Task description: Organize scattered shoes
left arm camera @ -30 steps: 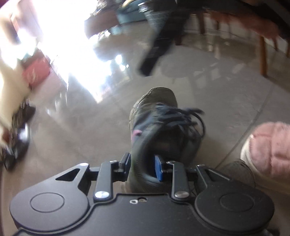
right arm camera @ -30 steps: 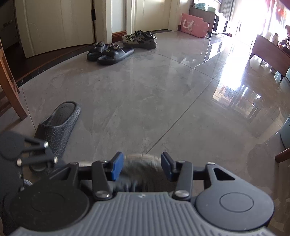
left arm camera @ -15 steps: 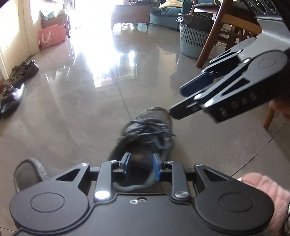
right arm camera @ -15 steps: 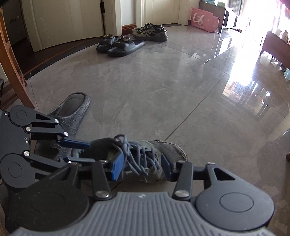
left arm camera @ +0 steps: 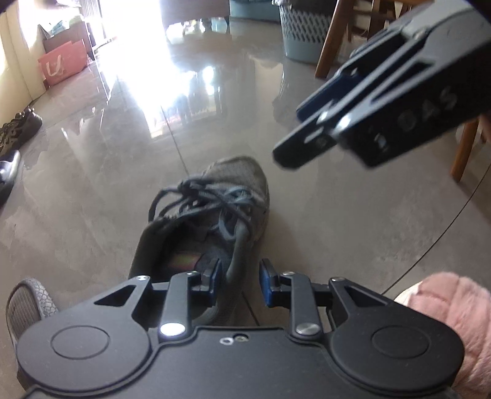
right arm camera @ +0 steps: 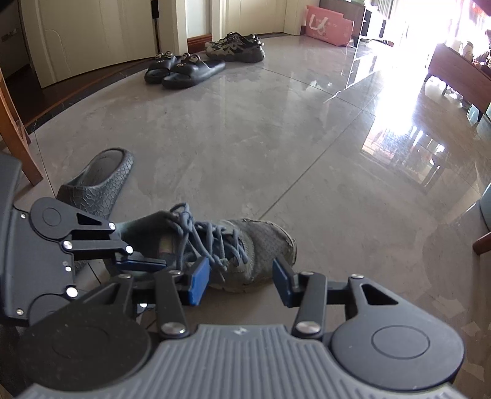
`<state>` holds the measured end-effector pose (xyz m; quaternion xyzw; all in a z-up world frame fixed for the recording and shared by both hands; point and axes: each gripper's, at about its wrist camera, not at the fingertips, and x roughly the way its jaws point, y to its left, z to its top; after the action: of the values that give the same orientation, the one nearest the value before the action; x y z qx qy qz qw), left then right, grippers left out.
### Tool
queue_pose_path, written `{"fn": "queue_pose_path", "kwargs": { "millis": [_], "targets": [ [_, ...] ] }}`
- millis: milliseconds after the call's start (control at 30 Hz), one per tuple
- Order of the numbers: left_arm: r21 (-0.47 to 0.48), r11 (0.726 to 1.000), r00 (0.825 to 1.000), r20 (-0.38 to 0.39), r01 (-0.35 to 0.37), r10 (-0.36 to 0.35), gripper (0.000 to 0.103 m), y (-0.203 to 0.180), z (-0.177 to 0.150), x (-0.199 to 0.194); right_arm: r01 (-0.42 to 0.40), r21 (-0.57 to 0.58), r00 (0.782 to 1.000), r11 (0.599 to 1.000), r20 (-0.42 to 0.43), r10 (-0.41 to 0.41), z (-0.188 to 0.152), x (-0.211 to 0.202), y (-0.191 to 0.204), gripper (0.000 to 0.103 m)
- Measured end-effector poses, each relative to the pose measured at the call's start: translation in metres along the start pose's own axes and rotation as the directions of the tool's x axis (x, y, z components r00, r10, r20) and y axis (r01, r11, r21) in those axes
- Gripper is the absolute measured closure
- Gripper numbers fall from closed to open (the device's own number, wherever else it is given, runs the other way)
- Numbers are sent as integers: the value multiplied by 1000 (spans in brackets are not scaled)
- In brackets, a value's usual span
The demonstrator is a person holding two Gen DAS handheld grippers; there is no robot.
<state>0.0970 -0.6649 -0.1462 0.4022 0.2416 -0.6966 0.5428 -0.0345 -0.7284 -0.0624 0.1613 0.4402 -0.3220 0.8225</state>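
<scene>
A worn grey sneaker with dark laces (left arm camera: 211,214) rests on the floor, toe pointing away in the left wrist view. My left gripper (left arm camera: 239,284) stands at its heel with the right collar wall between the blue pads; a gap shows beside the right pad. It also shows in the right wrist view (right arm camera: 141,262) at the sneaker (right arm camera: 245,245). My right gripper (right arm camera: 241,282) is open and empty, hovering over the sneaker's toe, and it shows at the upper right in the left wrist view (left arm camera: 307,132).
A dark grey slide (right arm camera: 98,181) lies left of the sneaker. A pink fluffy slipper (left arm camera: 454,316) lies at the right. Black sandals (right arm camera: 184,67) and a sneaker pair (right arm camera: 236,47) stand by the far wall. Wooden chair legs (left arm camera: 334,40) and a basket (left arm camera: 303,27) stand ahead.
The sneaker has come down onto the floor and straightened. My left jaws have widened at the heel collar. My right gripper has drawn nearer over the toe.
</scene>
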Motion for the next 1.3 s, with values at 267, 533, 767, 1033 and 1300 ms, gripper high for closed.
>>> {"fn": "queue_pose_path", "kwargs": {
  "millis": [267,533,767,1033,1300],
  "targets": [
    [43,998,998,-35,-51,53,86,14,-10,-9,-17,-4,1000,1000,1,17,3,3,3,53],
    [6,991,988,-77,-130,130,76,39,-27,-23,-45,-27,999,999,-13,45,4,8,16,53],
    [-66,985,983,-107,-158,150,74,50,-32,-34,-84,-63,996,994,-14,83,7,14,36,53],
    [-253,955,985,29,-158,171,75,97,-52,-96,-104,-57,995,993,-7,104,13,18,41,53],
    [-306,907,954,-24,-291,298,76,143,-68,-96,-226,-156,972,962,33,234,31,14,74,53]
  ]
}}
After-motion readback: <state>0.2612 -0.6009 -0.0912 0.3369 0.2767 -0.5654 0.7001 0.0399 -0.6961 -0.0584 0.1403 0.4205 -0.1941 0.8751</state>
